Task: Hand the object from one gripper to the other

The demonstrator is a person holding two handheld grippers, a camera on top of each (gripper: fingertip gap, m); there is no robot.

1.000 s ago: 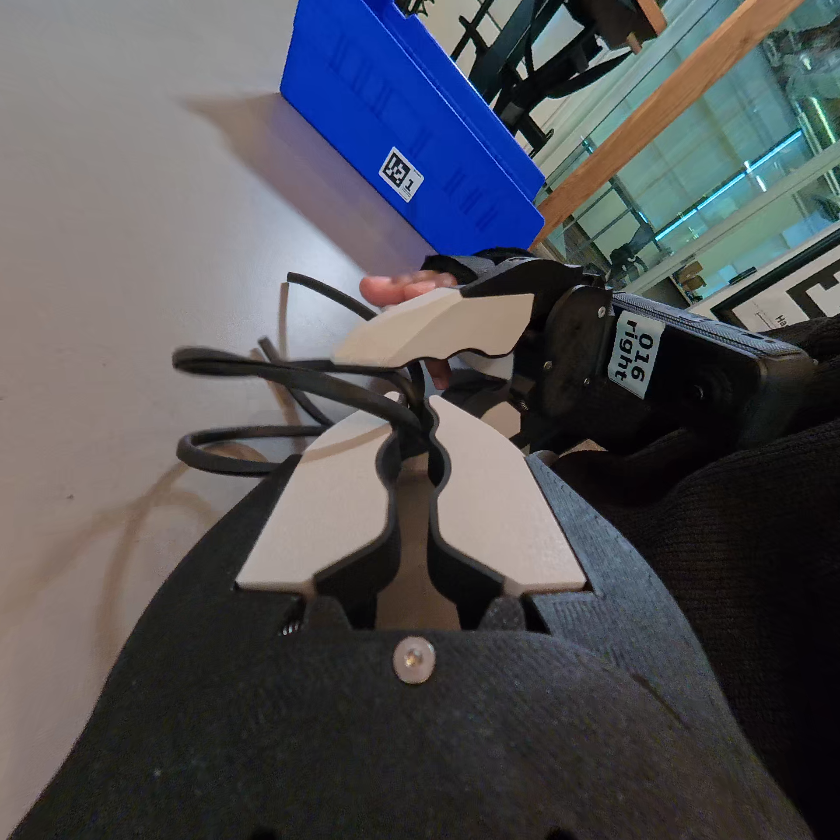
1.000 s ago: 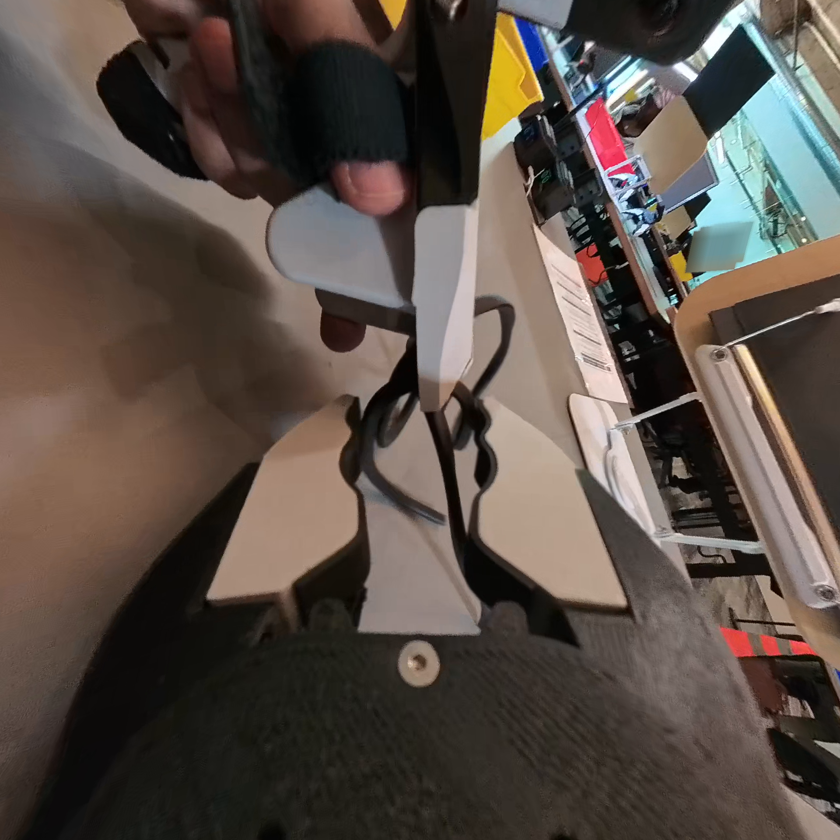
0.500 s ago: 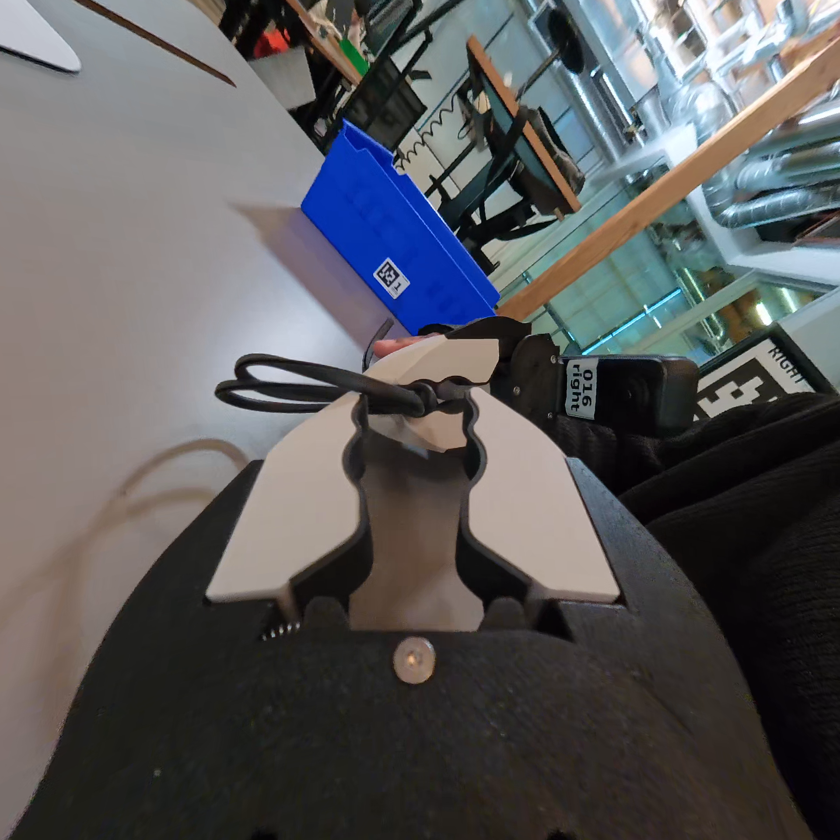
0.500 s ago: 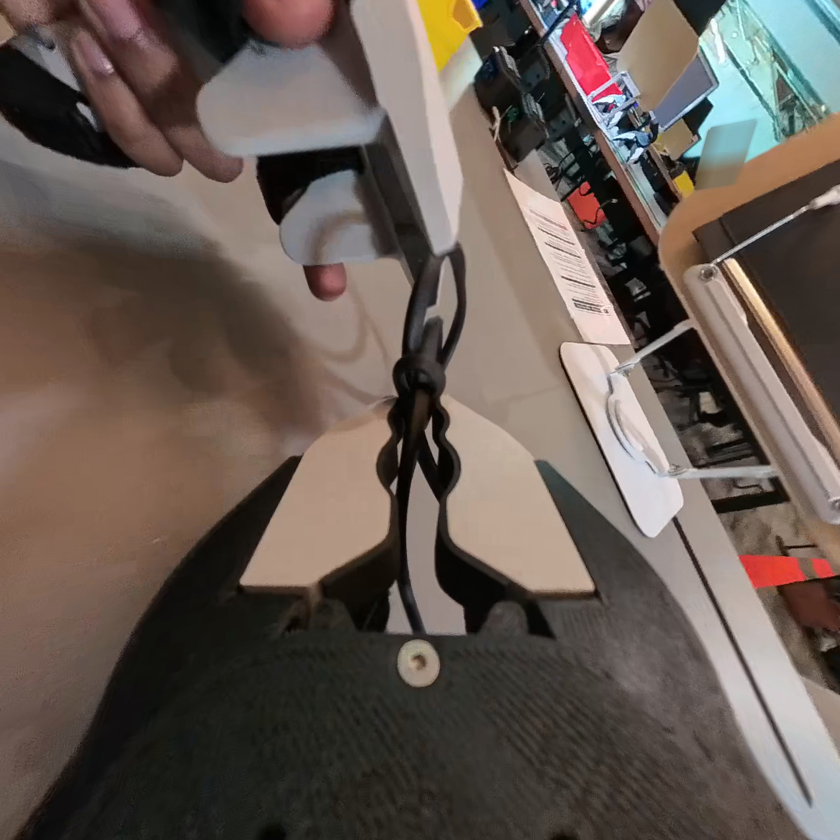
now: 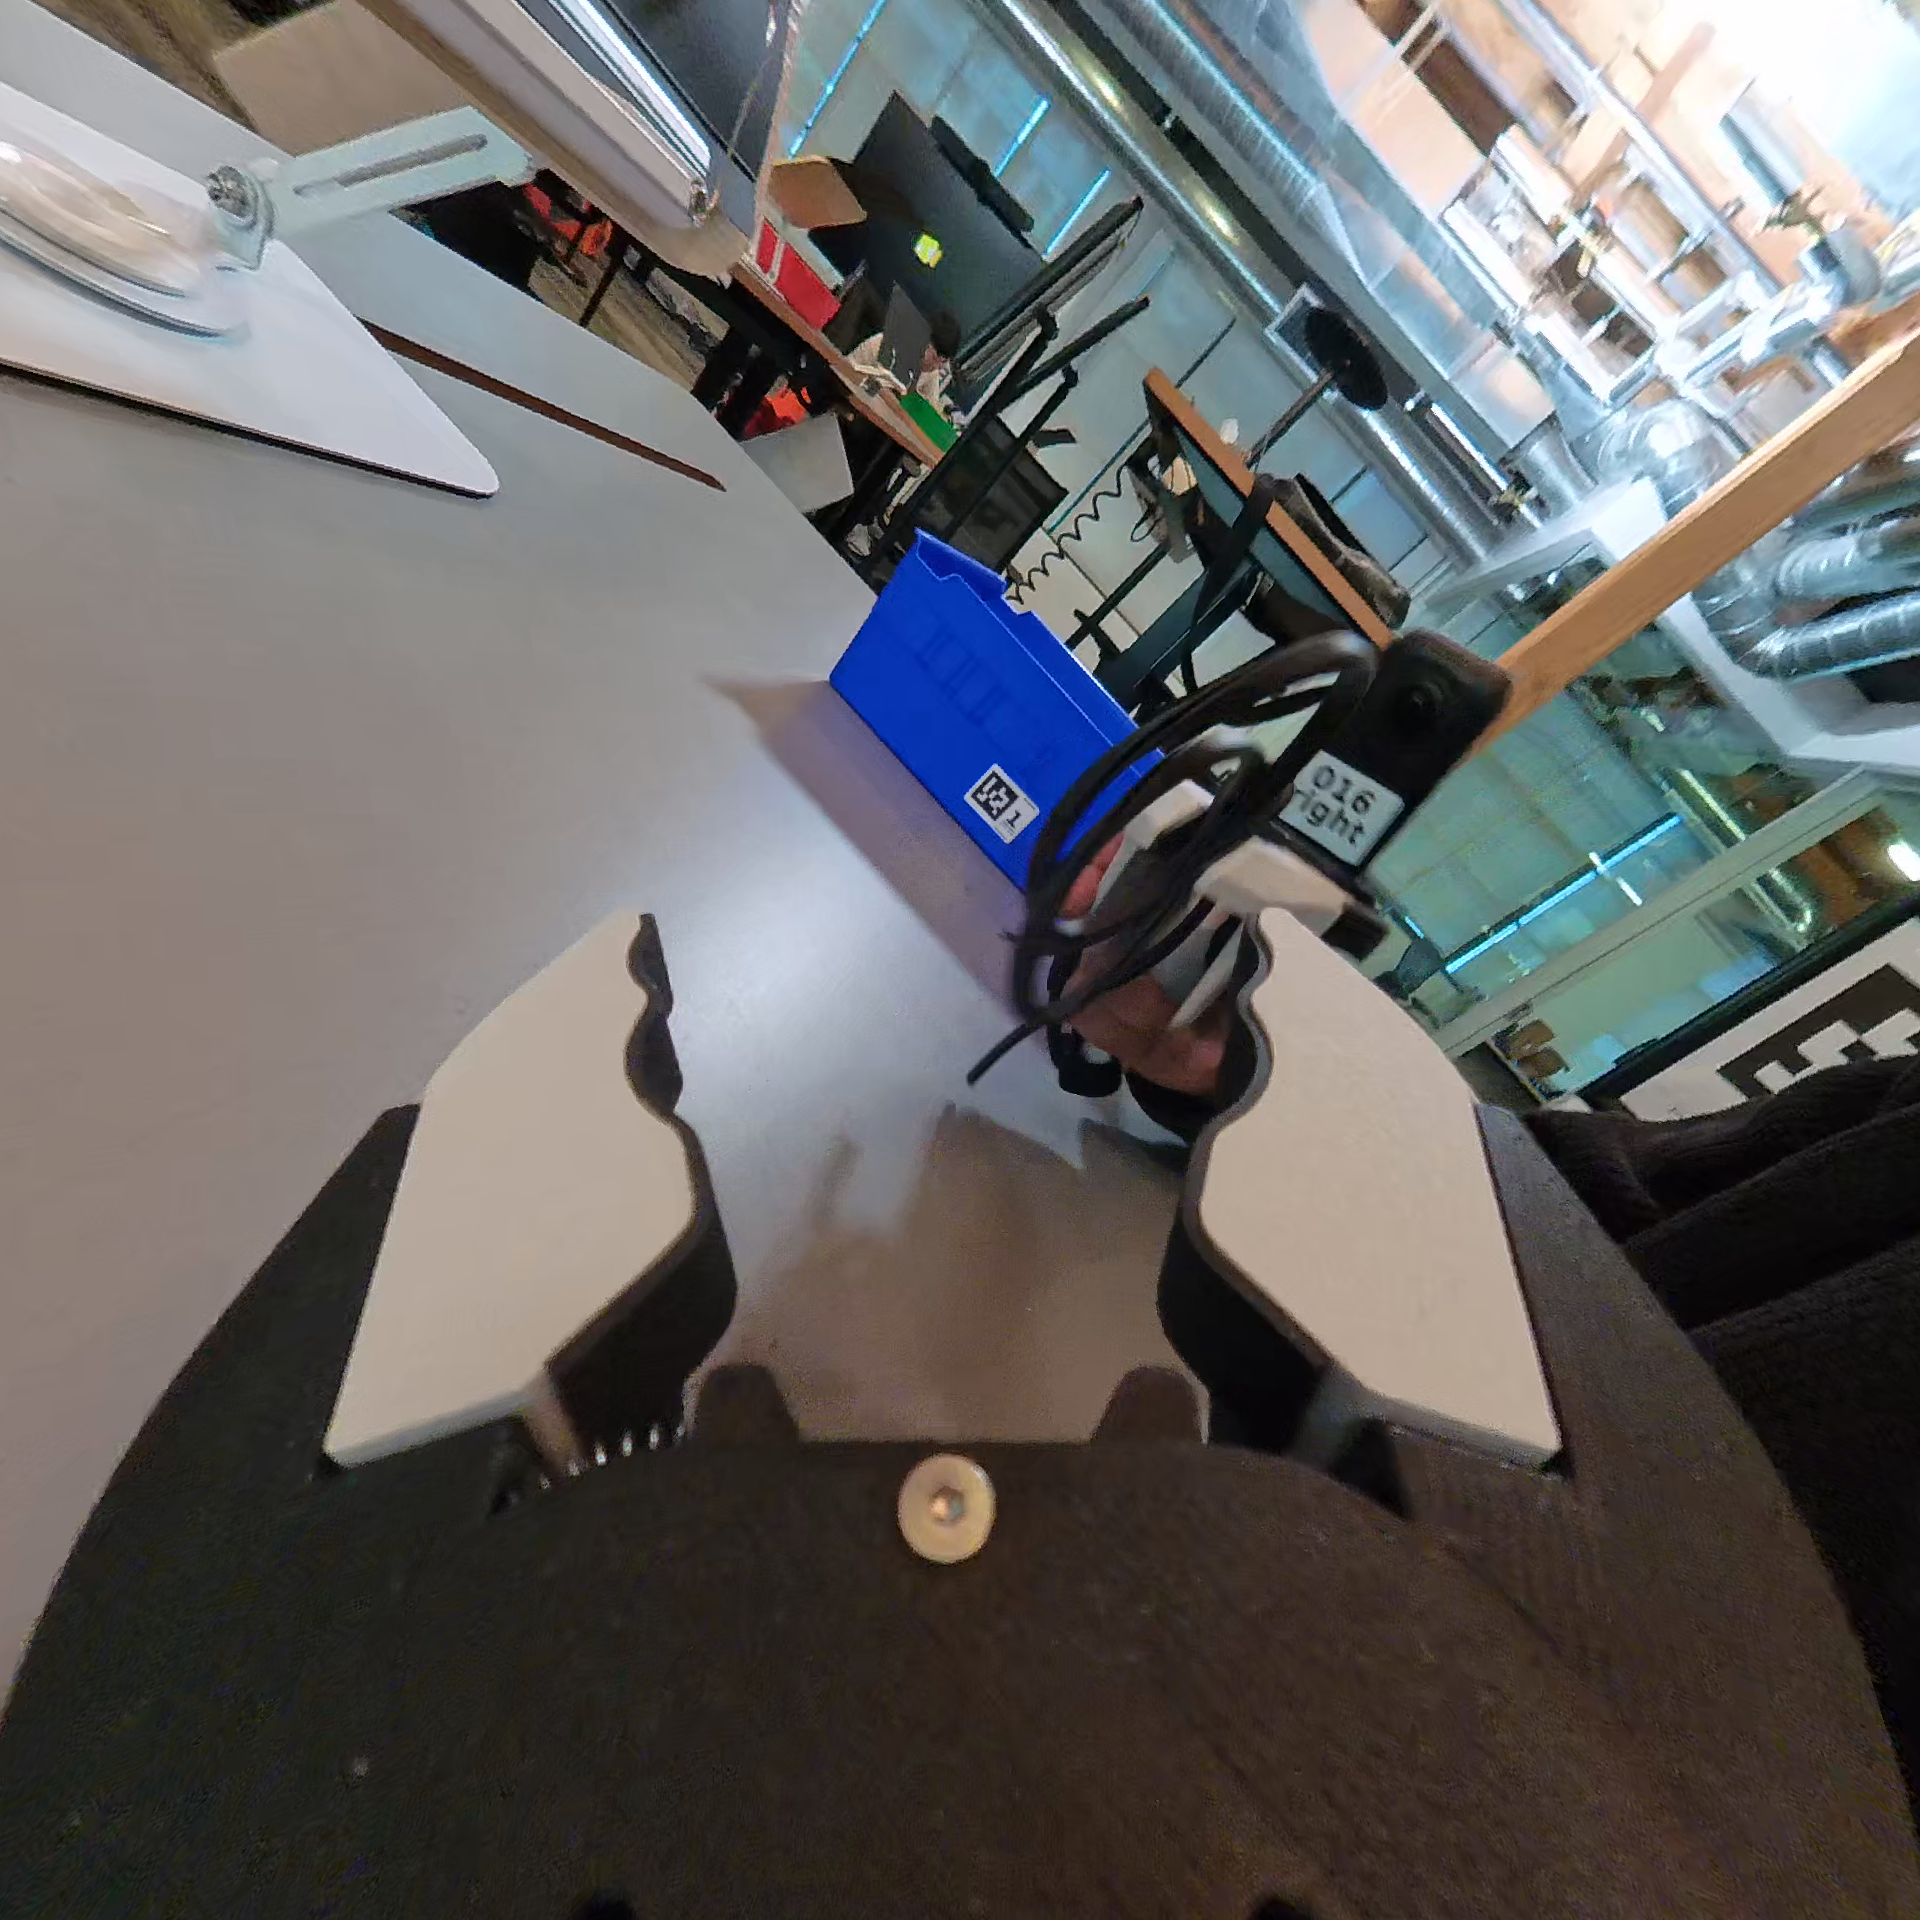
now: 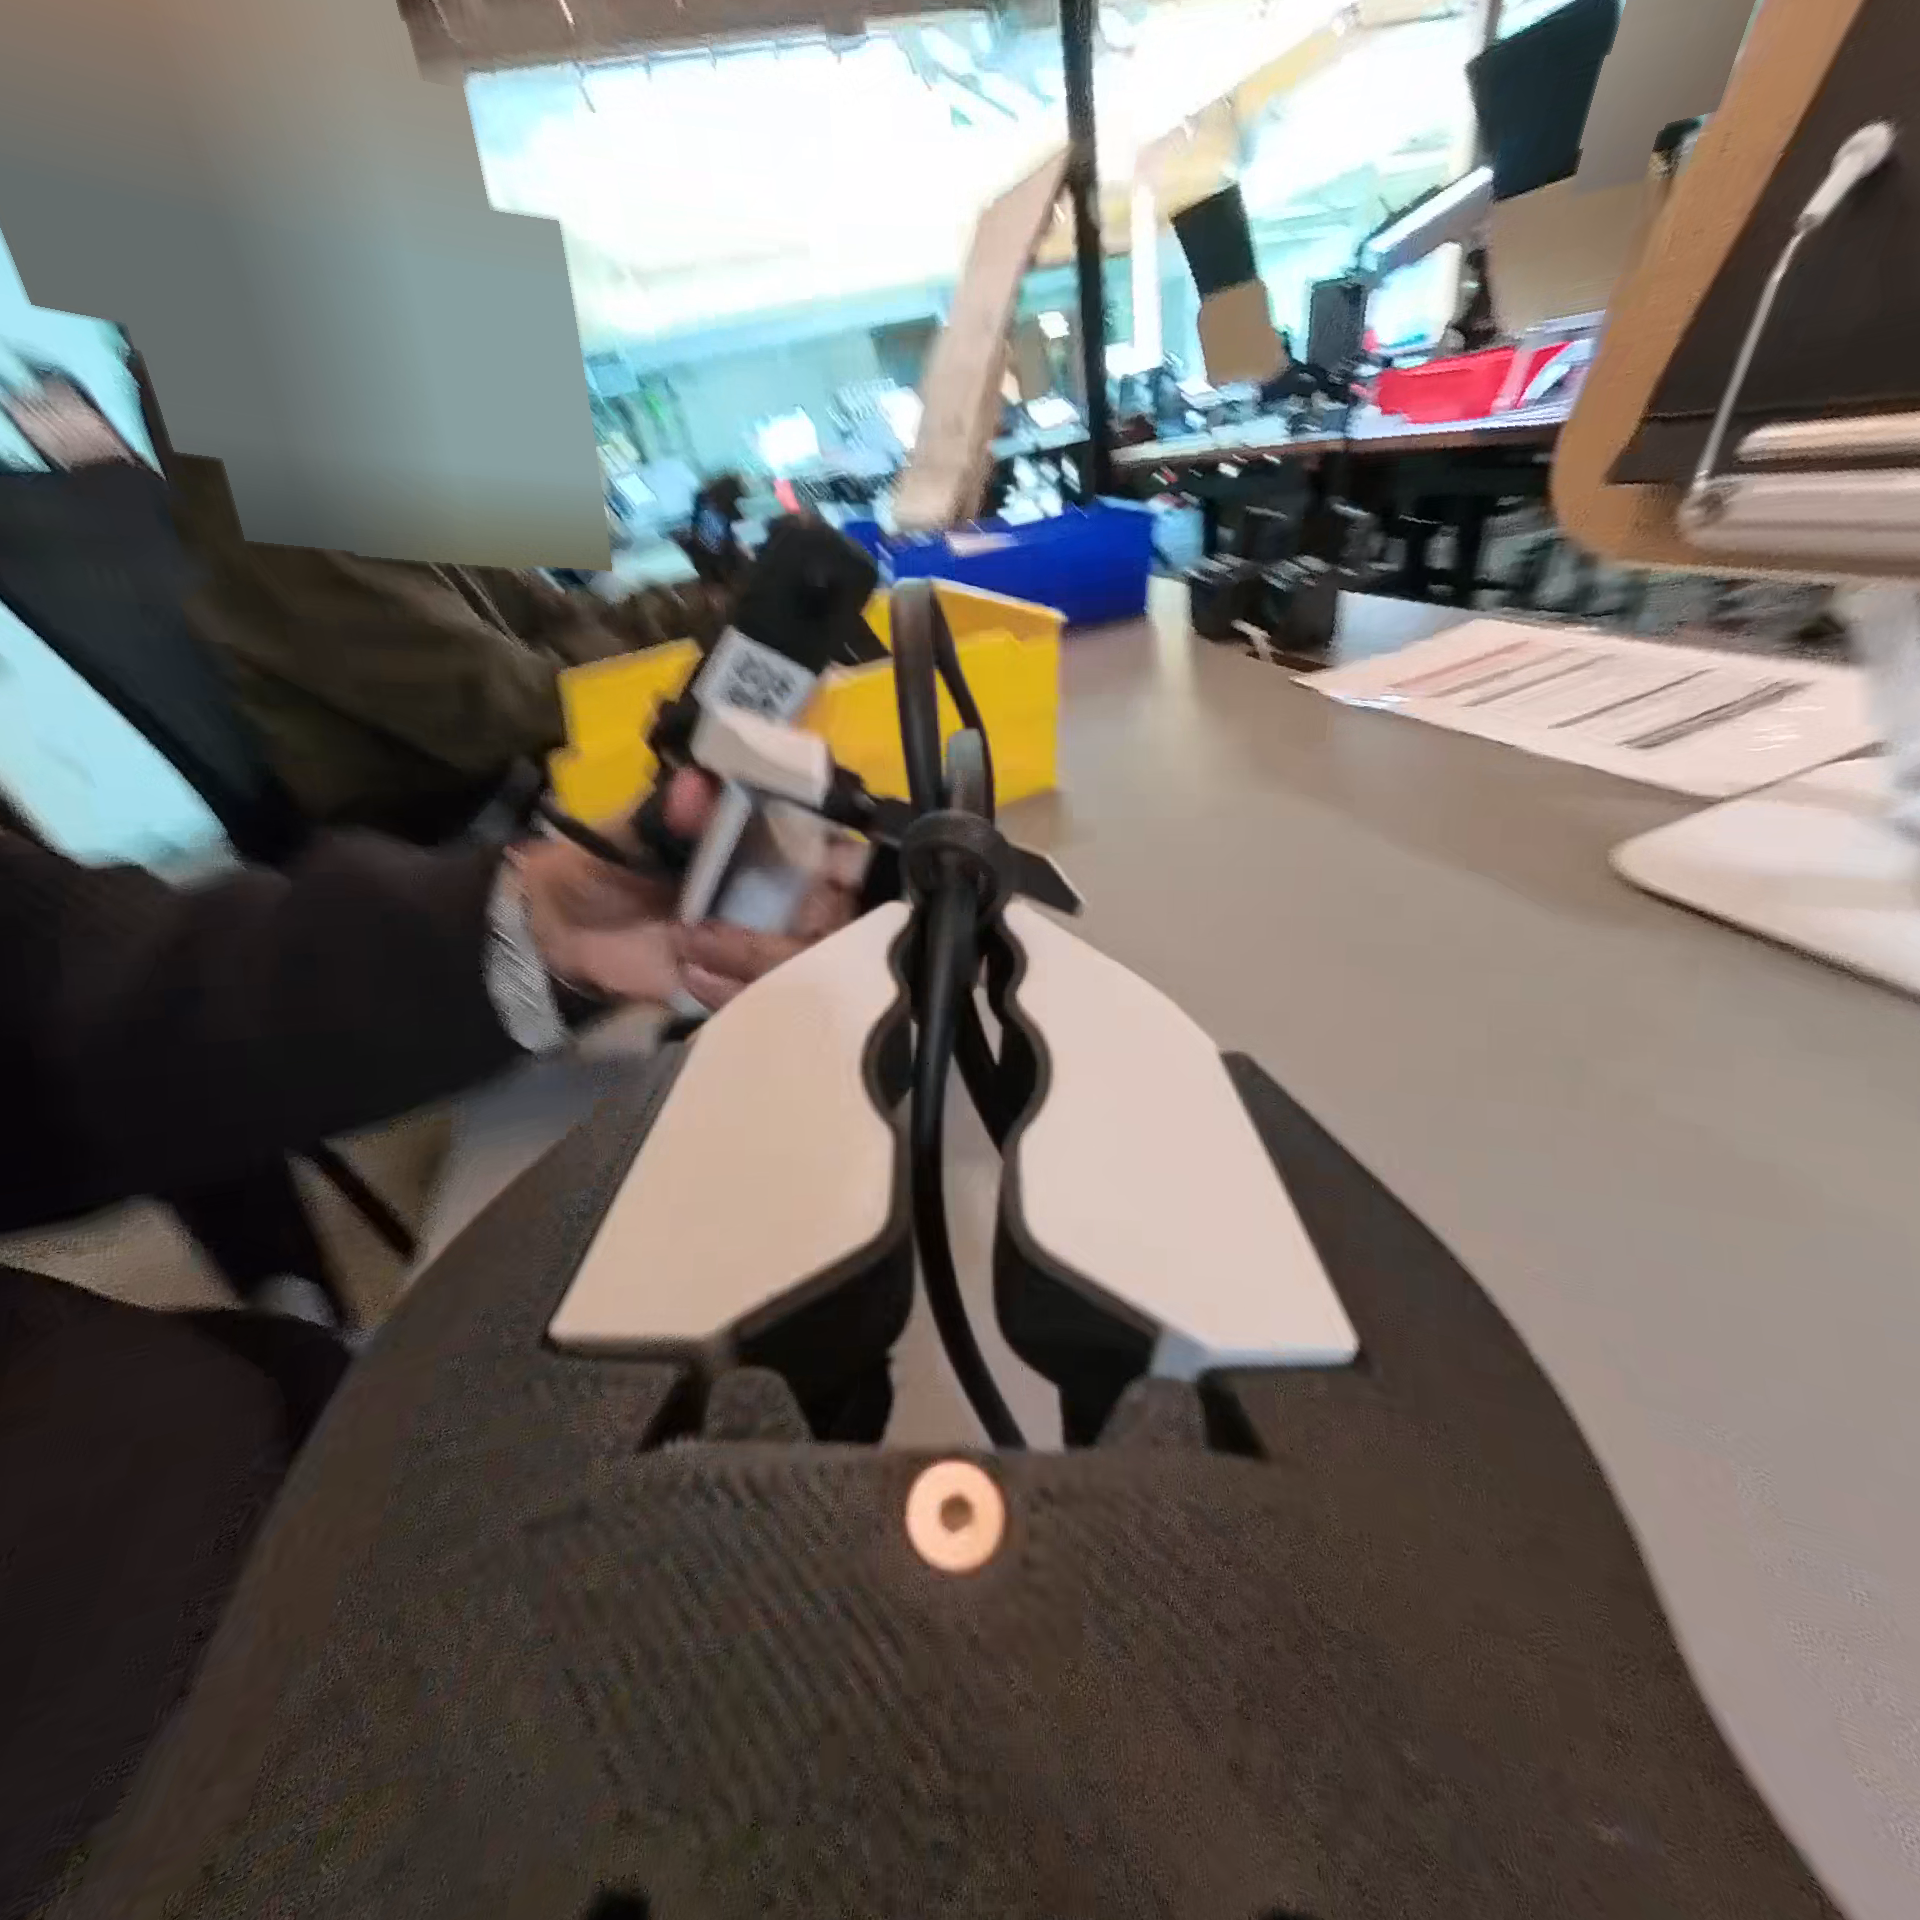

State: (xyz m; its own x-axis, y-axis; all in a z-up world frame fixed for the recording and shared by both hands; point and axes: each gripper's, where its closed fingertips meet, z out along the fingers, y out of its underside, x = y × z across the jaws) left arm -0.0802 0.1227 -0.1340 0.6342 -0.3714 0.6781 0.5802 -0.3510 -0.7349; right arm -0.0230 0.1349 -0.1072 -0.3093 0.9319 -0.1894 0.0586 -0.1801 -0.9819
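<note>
A coiled black cable [image 6: 938, 1049], tied in a bundle, is pinched between the fingers of my right gripper [image 6: 951, 925], which is shut on it above the grey table [image 6: 1351, 987]. Its loops stick up past the fingertips. In the left wrist view my left gripper [image 5: 951, 930] is wide open and empty, low over the table. Ahead of it to the right, the right gripper [image 5: 1195, 873] holds the cable [image 5: 1044, 966] upright. In the right wrist view the left gripper [image 6: 748, 821] shows blurred at the left, apart from the cable.
A blue bin [image 5: 966, 727] stands on the table beyond the grippers. A yellow bin [image 6: 997, 707] stands behind the left gripper. A white stand base [image 5: 260, 384] and printed papers [image 6: 1590, 696] lie towards the far side. A person's dark sleeve [image 6: 208, 1018] is at the left.
My left gripper has opened, let go of the cable and drawn back. My right gripper has shut on the cable and now carries it alone, swung upright.
</note>
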